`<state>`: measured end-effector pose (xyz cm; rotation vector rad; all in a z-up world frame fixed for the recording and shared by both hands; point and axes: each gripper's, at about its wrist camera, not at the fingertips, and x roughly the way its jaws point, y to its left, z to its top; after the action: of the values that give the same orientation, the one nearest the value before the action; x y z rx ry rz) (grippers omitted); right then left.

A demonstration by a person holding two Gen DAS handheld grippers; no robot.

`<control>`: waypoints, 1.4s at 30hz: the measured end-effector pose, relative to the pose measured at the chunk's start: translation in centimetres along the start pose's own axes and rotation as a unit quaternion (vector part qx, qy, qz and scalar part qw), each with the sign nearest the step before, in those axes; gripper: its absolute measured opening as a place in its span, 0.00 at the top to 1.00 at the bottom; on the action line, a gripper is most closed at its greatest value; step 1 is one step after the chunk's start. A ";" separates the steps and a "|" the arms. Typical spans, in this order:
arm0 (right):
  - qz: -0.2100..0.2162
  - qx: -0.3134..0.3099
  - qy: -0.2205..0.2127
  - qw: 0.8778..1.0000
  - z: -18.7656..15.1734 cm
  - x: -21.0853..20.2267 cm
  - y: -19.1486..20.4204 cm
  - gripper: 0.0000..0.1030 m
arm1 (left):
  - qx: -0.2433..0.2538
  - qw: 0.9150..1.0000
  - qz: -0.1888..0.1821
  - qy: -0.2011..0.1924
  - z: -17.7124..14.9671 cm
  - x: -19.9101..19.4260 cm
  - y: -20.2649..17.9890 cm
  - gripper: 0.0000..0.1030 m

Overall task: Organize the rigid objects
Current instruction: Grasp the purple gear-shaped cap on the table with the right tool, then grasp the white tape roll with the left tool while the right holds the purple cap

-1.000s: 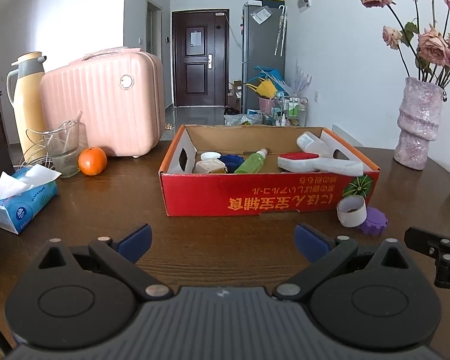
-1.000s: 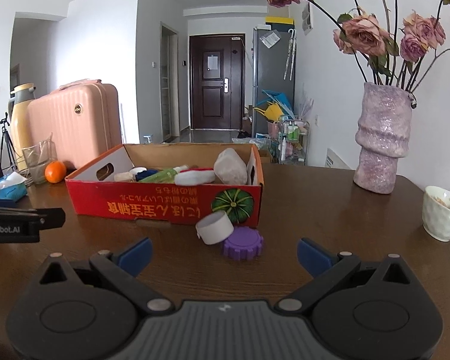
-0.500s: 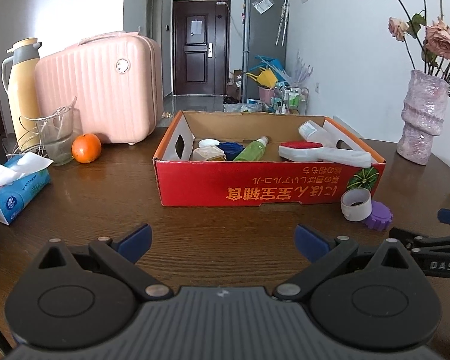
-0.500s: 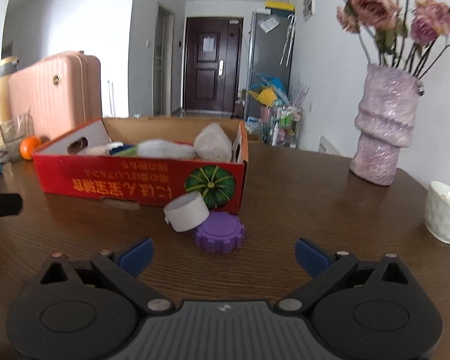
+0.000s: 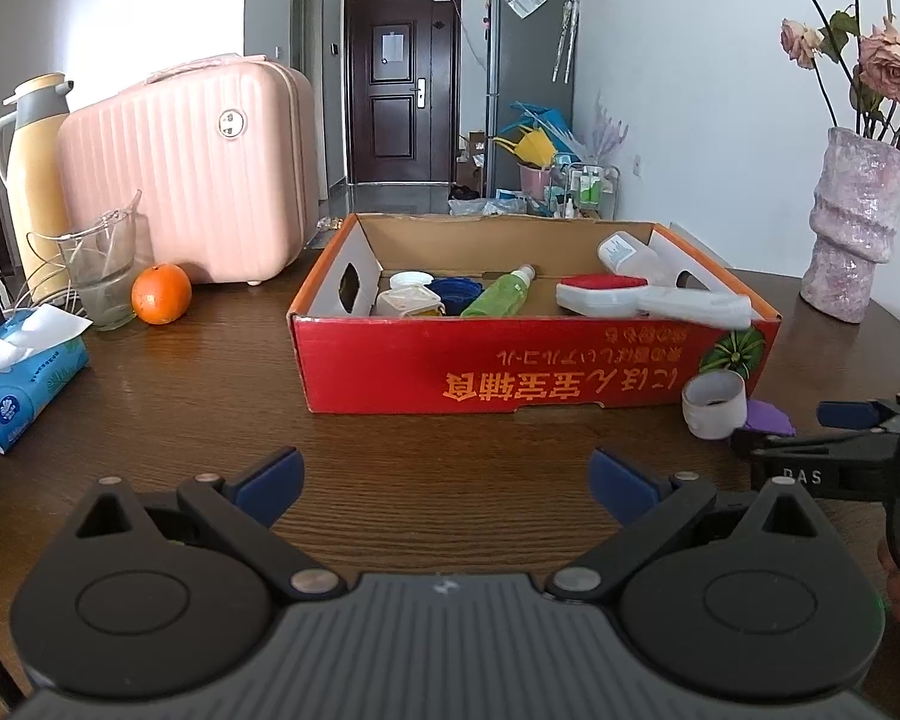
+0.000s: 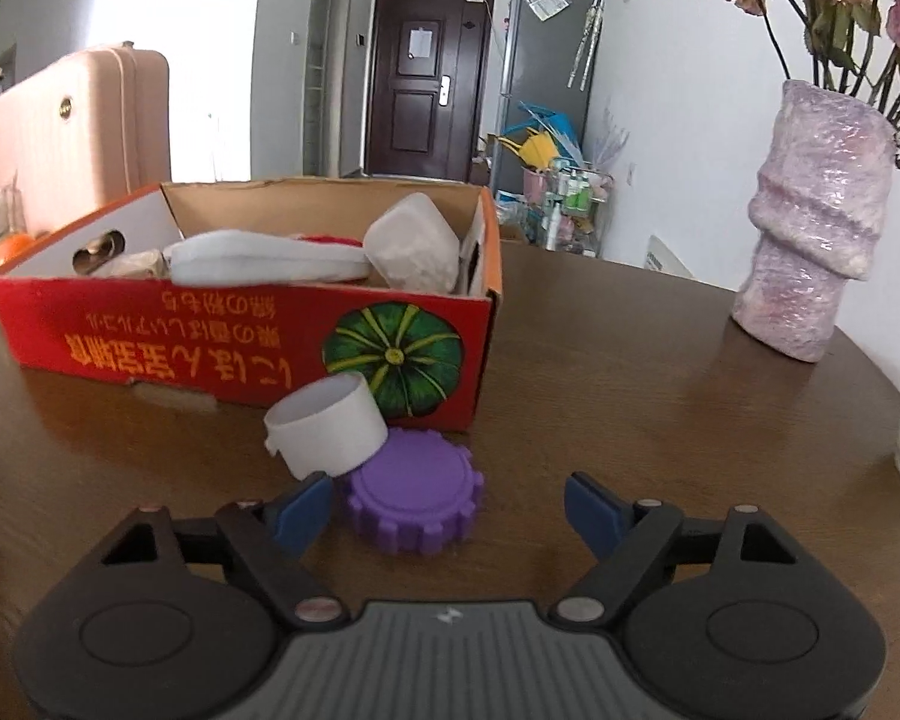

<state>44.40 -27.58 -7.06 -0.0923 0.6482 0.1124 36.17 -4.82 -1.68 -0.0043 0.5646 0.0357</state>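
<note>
Your right tongs (image 6: 448, 510) are closing around the purple cap (image 6: 414, 504), which lies on the worktop (image 6: 660, 396) just in front of the red box (image 6: 252, 342), at its pumpkin corner. The pads do not press it yet. Centre the cap first: the left pad crowds the white ring (image 6: 327, 429) leaning on it. Your left tongs (image 5: 447, 480) stand apart, empty, before the box. What sits beneath the ring is hidden.

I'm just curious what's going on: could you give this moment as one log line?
right tongs: closing, pads not gripping | target: purple cap | white ring leaning on cap | box behind | left tongs: open, empty
</note>
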 end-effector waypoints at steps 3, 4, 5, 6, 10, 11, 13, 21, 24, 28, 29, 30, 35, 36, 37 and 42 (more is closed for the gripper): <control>0.040 0.010 0.005 0.999 -0.1 0.0 -0.2 0.49 | 0.000 1.000 0.001 0.003 -0.2 0.2 0.0 0.00; 0.040 0.008 0.004 0.999 -0.2 -0.2 -0.1 0.49 | -0.001 1.000 0.001 0.005 -0.2 0.3 0.1 0.00; 0.033 -0.001 0.002 0.999 -0.4 -0.4 0.2 0.49 | -0.002 1.000 0.001 0.007 -0.3 0.3 0.2 0.00; 0.028 -0.006 0.000 1.000 -0.5 -0.6 0.4 0.49 | -0.003 1.000 0.002 0.008 -0.3 0.3 0.3 0.00; 0.028 -0.011 -0.016 0.999 -0.7 -1.4 0.8 0.49 | -0.006 1.000 0.001 0.010 -0.3 0.4 0.5 0.00; 0.026 -0.013 -0.020 0.999 -0.7 -1.7 0.9 0.49 | -0.007 1.000 0.002 0.010 -0.3 0.4 0.6 0.00; 0.025 -0.016 -0.027 0.999 -0.7 -2.4 0.9 0.49 | -0.008 1.000 0.002 0.012 -0.3 0.5 0.7 0.00; 0.012 -0.006 -0.047 0.999 -1.2 -4.5 0.3 0.49 | -0.014 1.000 0.001 0.014 -0.2 0.6 1.0 0.00; 0.005 0.007 -0.056 0.998 -1.5 -5.5 -0.5 0.49 | -0.016 1.000 0.000 0.015 -0.2 0.6 1.0 0.00; -0.006 0.017 -0.060 0.998 -2.0 -6.3 -1.6 0.49 | -0.016 1.000 -0.003 0.015 -0.2 0.6 1.0 0.00; -0.010 0.018 -0.060 0.998 -2.2 -6.5 -1.7 0.49 | -0.015 1.000 -0.004 0.014 -0.2 0.6 1.0 0.00; -0.013 0.020 -0.060 0.998 -2.3 -6.6 -2.0 0.49 | -0.014 1.000 -0.004 0.014 -0.2 0.6 0.9 0.00; -0.022 0.033 -0.063 0.997 -2.5 -6.9 -3.0 0.49 | -0.003 1.000 -0.015 0.006 -0.3 0.2 0.1 0.00; -0.023 0.036 -0.063 0.997 -2.4 -7.0 -3.2 0.49 | -0.003 1.000 -0.019 0.004 -0.2 0.1 -0.1 0.00; -0.024 0.039 -0.064 0.997 -2.4 -6.9 -3.3 0.49 | -0.004 1.000 -0.022 0.004 -0.2 0.1 -0.4 0.00; -0.031 0.042 -0.069 0.996 -2.3 -7.0 -3.8 0.49 | -0.006 0.999 -0.036 0.013 0.1 0.8 -2.3 0.00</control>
<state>37.98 -32.15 -4.45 -0.0228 0.5118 0.0302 37.02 -7.12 -2.02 -0.0373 0.5893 -0.0313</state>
